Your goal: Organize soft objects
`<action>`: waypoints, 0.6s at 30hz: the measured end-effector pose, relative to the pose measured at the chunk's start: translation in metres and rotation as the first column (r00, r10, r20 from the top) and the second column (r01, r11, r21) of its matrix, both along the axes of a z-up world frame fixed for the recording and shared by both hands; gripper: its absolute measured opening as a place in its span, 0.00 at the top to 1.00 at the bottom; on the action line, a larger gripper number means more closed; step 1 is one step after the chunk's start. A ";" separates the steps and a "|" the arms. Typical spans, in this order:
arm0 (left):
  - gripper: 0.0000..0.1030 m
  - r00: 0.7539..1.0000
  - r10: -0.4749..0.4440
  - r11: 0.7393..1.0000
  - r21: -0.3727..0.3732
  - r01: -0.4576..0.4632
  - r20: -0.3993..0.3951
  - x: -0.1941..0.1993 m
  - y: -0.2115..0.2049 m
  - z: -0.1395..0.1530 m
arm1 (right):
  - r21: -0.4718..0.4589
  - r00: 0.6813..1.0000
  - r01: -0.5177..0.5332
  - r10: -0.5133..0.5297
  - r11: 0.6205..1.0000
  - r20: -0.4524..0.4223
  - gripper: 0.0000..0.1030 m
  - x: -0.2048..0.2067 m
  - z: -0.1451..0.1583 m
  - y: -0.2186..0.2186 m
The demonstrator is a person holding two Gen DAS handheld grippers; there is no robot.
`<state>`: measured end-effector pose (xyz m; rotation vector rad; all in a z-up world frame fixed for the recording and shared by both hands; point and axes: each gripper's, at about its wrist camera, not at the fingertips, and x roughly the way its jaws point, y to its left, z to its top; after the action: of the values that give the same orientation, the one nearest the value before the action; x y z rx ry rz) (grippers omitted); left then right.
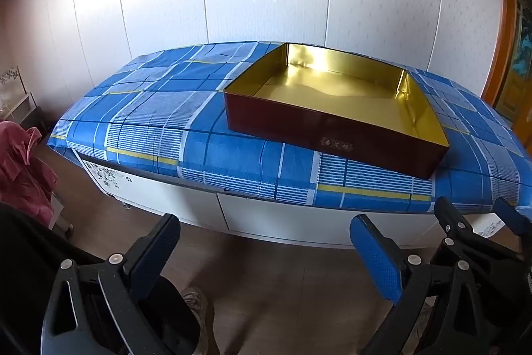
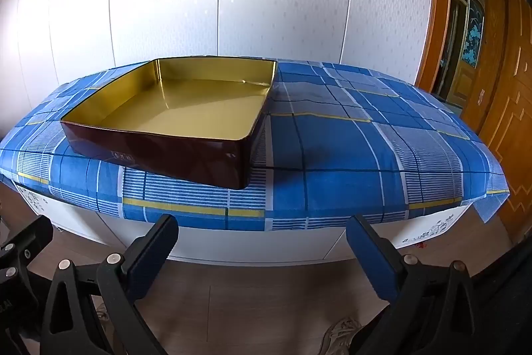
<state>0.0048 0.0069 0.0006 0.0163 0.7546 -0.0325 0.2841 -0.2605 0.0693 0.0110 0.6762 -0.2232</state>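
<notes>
We stand short of a white cabinet (image 1: 299, 222) draped with a blue plaid cloth (image 1: 159, 108); the wood floor (image 1: 266, 281) lies between us and it.

Left gripper (image 1: 266, 242): jaws spread wide, nothing between the blue pads, tilted downward. In its view the right gripper (image 1: 482, 222) shows at 4 o'clock, just beside it.

Right gripper (image 2: 262, 242): jaws likewise fully apart, holding nothing, tilted downward. Part of the left gripper shows in its view at 8 o'clock.

Square tin box (image 1: 335, 118): dark red-brown outside, gold inside, lidless, sitting flat on the cloth. From the left wrist it lies at 1 o'clock; from the right wrist, at 11 o'clock. A small gold label (image 1: 336, 146) marks its near wall. Nothing inside it that we can see.

Soft objects: none on the cloth in either view. A pink garment (image 1: 23, 168) hangs at 9 o'clock in the left view, off the cabinet, well apart from the box.

A shoe (image 2: 339, 335) shows on the floor at 5 o'clock in the right view. An orange wooden door (image 2: 492, 55) stands at 3 o'clock.
</notes>
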 end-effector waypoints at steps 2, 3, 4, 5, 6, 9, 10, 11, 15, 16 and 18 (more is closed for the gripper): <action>0.00 1.000 0.000 1.000 0.002 0.000 -0.002 0.000 0.000 0.000 | 0.001 1.000 0.001 -0.001 1.000 -0.002 0.00 0.000 0.000 0.000; 0.00 1.000 0.000 1.000 0.001 0.000 -0.002 0.000 -0.001 0.000 | -0.002 1.000 0.000 0.000 1.000 0.004 0.00 0.000 0.000 0.000; 0.00 1.000 0.000 1.000 0.001 0.000 -0.003 0.000 -0.001 0.000 | -0.003 1.000 0.000 0.000 1.000 0.004 0.00 0.000 0.000 0.000; 0.00 1.000 -0.001 1.000 0.001 0.001 -0.003 0.000 -0.001 0.000 | -0.004 1.000 0.000 0.000 1.000 0.004 0.00 0.000 0.000 0.000; 0.00 1.000 -0.001 1.000 0.001 0.001 -0.004 0.000 -0.001 0.000 | -0.004 1.000 0.000 0.000 1.000 0.004 0.00 0.000 0.000 0.000; 0.00 1.000 -0.002 1.000 -0.001 0.002 -0.005 0.001 0.000 -0.001 | -0.005 1.000 -0.001 0.001 1.000 0.003 0.00 0.000 0.000 0.000; 0.00 1.000 -0.002 1.000 -0.001 0.002 -0.005 0.000 0.000 -0.001 | -0.006 1.000 -0.001 0.001 1.000 0.003 0.00 -0.001 -0.001 0.000; 0.00 1.000 -0.001 1.000 -0.002 0.001 -0.007 0.000 0.000 -0.001 | -0.005 1.000 -0.001 0.001 1.000 0.003 0.00 -0.001 -0.001 0.000; 0.00 1.000 -0.001 1.000 -0.003 0.001 -0.010 0.001 0.000 -0.001 | -0.002 1.000 -0.002 0.002 1.000 0.002 0.00 0.001 -0.001 0.002; 0.00 1.000 -0.001 1.000 -0.004 0.001 -0.011 0.001 0.000 -0.001 | -0.002 1.000 -0.002 0.002 1.000 0.001 0.00 0.000 -0.001 0.002; 0.00 1.000 -0.001 1.000 -0.003 0.001 -0.011 0.001 0.000 -0.001 | -0.002 1.000 -0.003 0.003 1.000 0.003 0.00 0.000 -0.001 0.001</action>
<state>0.0061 0.0066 -0.0006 0.0137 0.7653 -0.0346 0.2840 -0.2597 0.0686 0.0080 0.6731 -0.2210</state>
